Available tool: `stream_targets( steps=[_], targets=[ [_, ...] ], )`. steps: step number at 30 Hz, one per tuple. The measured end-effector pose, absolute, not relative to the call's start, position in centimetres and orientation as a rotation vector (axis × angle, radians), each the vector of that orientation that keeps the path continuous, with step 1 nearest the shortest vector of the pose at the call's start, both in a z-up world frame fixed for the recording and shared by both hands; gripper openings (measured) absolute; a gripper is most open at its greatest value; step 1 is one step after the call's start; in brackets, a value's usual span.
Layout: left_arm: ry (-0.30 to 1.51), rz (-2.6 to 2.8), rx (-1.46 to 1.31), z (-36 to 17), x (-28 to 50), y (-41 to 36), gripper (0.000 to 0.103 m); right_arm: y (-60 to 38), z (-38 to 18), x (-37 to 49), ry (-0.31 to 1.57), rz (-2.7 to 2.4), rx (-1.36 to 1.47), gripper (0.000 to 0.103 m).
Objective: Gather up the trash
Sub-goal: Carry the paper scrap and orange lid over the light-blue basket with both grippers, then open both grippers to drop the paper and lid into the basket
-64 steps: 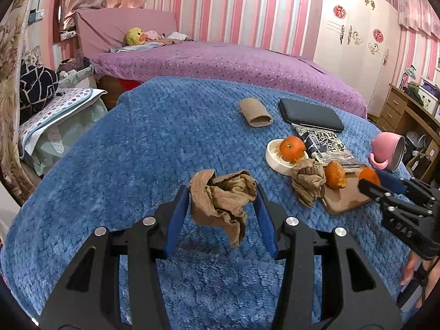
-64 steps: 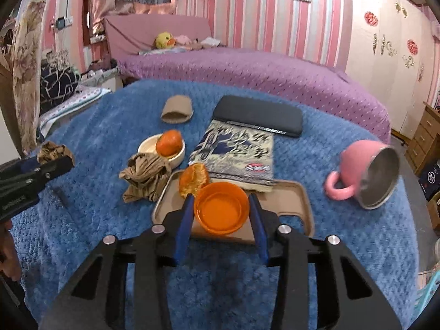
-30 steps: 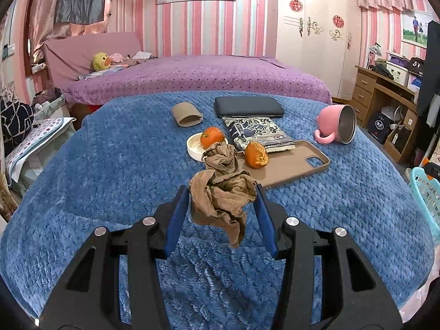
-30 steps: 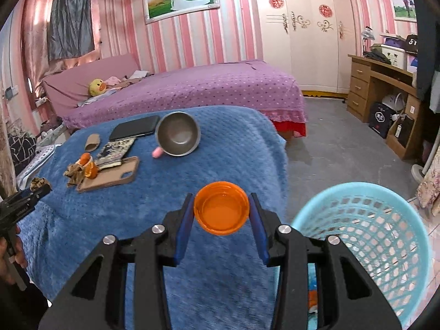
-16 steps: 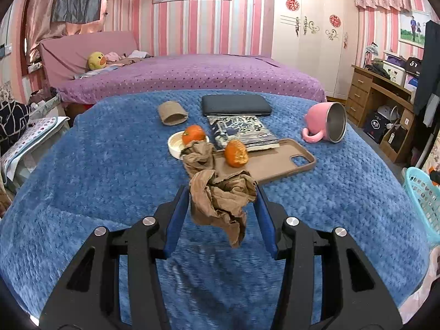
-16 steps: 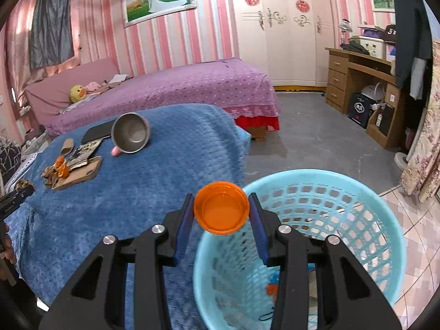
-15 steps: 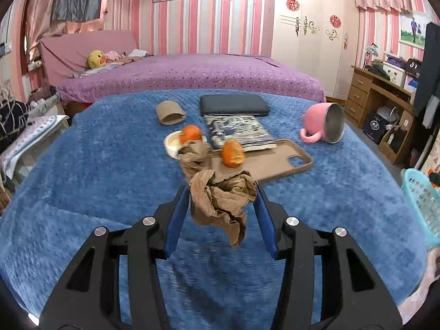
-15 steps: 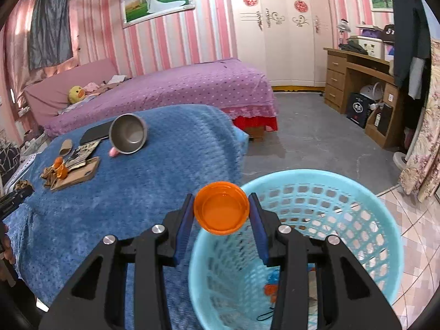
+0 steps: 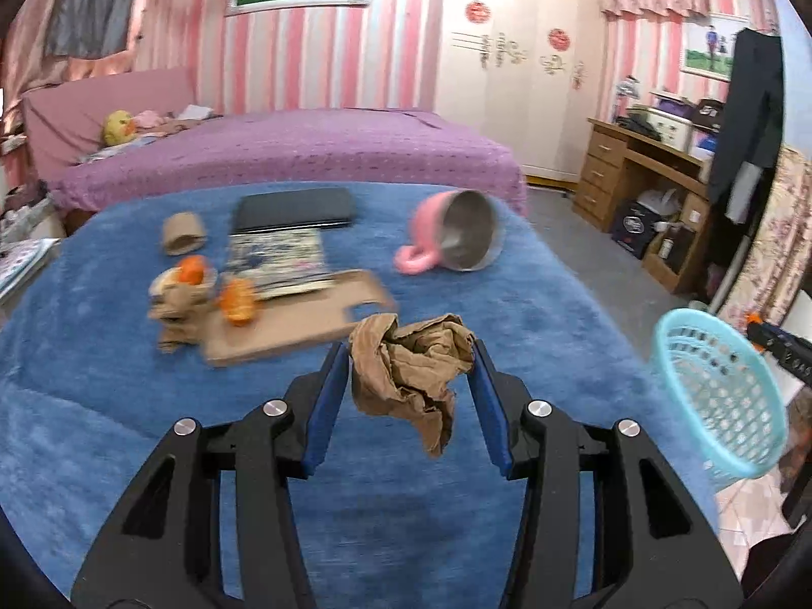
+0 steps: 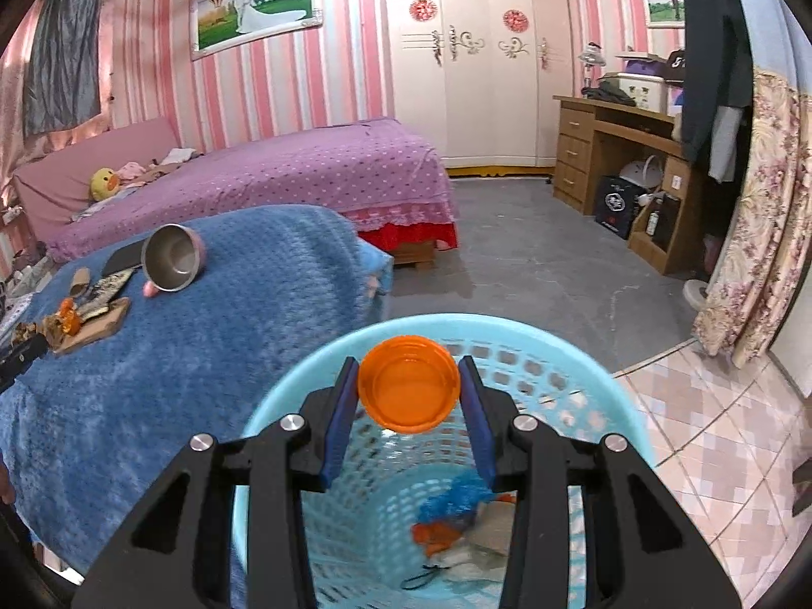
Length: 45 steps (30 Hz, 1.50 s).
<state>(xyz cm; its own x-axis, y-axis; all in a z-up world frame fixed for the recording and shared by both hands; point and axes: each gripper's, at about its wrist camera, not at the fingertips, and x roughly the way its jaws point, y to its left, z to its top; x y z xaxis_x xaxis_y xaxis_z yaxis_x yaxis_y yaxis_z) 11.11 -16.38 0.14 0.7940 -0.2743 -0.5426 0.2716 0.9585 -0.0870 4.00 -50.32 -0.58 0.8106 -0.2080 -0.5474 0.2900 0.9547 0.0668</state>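
Note:
My left gripper [image 9: 412, 373] is shut on a crumpled brown paper wad [image 9: 408, 373], held above the blue blanket [image 9: 101, 431]. My right gripper [image 10: 409, 396] is shut on an orange plastic lid [image 10: 409, 390], held over the mouth of the light-blue laundry-style basket [image 10: 616, 406]. Blue, orange and white scraps lie at the basket's bottom [image 10: 457, 512]. In the left wrist view the basket [image 9: 720, 391] stands at the right, past the blanket's edge, with the right gripper's tip [image 9: 779, 342] over it. A second brown wad [image 9: 177, 304] and an orange peel [image 9: 237, 299] lie on the blanket.
On the blanket lie a tipped pink cup [image 9: 457, 238], a tan phone case [image 9: 299, 319], a patterned booklet [image 9: 276, 261], a black tablet [image 9: 294, 210], a cardboard tube [image 9: 183, 233] and an orange in a white dish [image 9: 190, 271]. A purple bed [image 10: 284, 172] and wooden desk [image 10: 619, 152] stand behind.
The left gripper has swung right with the wad, so the basket now shows in its view. The right gripper has moved from beside the basket to over its opening, lid still held.

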Motion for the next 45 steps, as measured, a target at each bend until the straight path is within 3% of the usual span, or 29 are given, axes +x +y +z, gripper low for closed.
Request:
stream_targets(
  steps=[20,31,33,35,41,45],
  targets=[
    [0.618,-0.588,0.115,-1.2,8.9,-37.1,0.047,-57.8,-2.2,1.3,0.581,-0.373,0.213,0.040],
    [0.651,-0.616,0.181,-2.4,10.1,-40.9,0.049,-58.3,-2.5,1.4,0.590,-0.381,0.229,0.040],
    [0.658,-0.611,0.176,-2.4,10.3,-41.0,0.054,-58.3,-2.5,1.4,0.590,-0.382,0.228,0.040],
    [0.667,-0.597,0.167,-2.6,10.6,-40.9,0.067,-58.3,-2.5,1.4,0.590,-0.380,0.231,0.040],
    [0.647,-0.567,0.194,-2.4,10.6,-40.3,0.081,-58.0,-2.6,1.5,0.590,-0.373,0.227,0.040],
    [0.639,-0.555,0.182,-2.2,10.6,-39.6,0.085,-57.7,-2.6,1.6,0.592,-0.365,0.228,0.040]
  ],
)
